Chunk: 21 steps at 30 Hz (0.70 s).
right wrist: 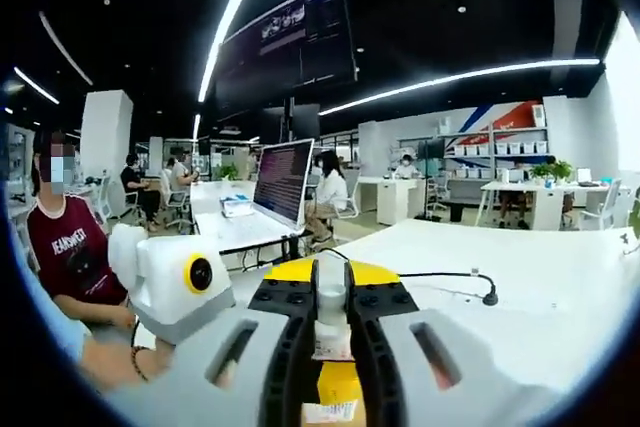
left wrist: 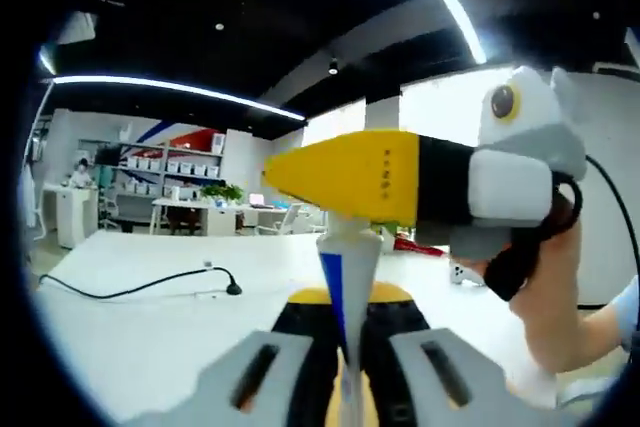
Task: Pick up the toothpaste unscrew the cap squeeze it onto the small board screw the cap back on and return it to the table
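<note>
Got white-and-blue soft plastic toothpaste tube pinched upright in left tongs, above white counter. Right tongs clamped round cap end. Tube looks squishy, light; I'd grip near shoulder.

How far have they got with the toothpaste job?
Picking up looks done: the left gripper holds the toothpaste tube upright above the white table. In hand: the right gripper is closed at the tube's top, on the cap. Squeezing, recapping and returning remain.
</note>
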{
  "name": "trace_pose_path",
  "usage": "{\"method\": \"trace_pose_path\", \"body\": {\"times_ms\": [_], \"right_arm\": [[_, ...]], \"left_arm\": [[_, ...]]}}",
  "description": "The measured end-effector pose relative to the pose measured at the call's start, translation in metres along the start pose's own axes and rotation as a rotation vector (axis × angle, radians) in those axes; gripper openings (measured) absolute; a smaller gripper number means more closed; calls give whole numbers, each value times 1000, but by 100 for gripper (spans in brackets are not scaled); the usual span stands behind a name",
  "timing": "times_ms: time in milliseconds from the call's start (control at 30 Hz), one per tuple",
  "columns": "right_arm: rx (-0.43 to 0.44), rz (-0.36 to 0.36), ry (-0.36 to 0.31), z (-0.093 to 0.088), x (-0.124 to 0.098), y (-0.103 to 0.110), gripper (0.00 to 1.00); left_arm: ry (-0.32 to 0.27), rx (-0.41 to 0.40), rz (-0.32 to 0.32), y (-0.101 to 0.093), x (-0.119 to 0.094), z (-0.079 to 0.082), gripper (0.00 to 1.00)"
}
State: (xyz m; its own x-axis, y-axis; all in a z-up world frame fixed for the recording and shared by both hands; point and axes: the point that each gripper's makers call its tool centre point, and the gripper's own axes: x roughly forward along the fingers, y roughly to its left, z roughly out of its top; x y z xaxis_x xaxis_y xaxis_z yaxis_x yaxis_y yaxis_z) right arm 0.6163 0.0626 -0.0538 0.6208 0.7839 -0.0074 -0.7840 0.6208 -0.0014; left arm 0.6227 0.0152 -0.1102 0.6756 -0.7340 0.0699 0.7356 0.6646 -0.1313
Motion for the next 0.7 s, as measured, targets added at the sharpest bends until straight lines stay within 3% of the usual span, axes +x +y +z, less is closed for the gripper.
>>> {"method": "trace_pose_path", "body": {"times_ms": [133,233,400,533,700], "right_arm": [[11,42,23,-1,-3,1,9],[60,150,30,2,-9,10,8],[84,253,68,2,-10,17,8],[125,353,77,4,-17,28,8],[194,478,83,7,-25,38,7]], "left_arm": [[17,31,-47,-5,0,-1,4],[16,-63,-219,-23,-4,2,4],[37,-61,-292,-29,-11,0,3],[44,-135,-431,-48,-20,1,3],[46,-166,-543,-64,-30,2,3]]}}
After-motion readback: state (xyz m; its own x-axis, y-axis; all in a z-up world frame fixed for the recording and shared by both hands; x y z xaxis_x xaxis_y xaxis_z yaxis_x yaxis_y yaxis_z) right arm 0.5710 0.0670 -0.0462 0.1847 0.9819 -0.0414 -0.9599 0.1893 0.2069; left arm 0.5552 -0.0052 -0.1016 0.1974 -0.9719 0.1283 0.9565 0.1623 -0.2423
